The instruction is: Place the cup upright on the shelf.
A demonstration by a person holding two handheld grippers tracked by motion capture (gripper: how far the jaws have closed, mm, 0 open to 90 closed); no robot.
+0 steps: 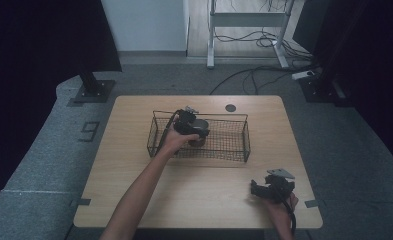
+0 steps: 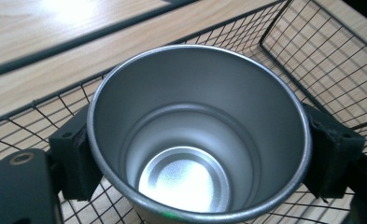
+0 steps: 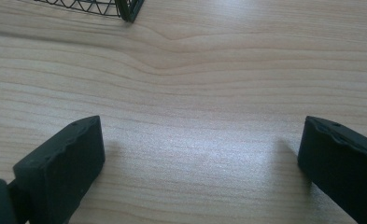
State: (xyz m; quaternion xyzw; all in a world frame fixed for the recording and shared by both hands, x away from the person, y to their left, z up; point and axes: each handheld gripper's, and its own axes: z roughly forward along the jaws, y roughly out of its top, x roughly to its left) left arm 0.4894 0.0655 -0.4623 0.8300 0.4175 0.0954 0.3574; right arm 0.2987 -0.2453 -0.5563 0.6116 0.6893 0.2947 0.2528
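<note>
A silver metal cup stands upright and empty between my left gripper's black jaws, whose pads press on both of its sides. In the high view that left gripper holds the metal cup low inside the black wire basket at the table's middle, near the basket's left half. My right gripper rests near the front right of the table, jaws wide apart; in the right gripper view nothing but bare wood lies between its fingers.
The wooden table has a dark round grommet behind the basket. A corner of the basket shows at the top of the right gripper view. Desk legs and cables lie on the floor beyond the table.
</note>
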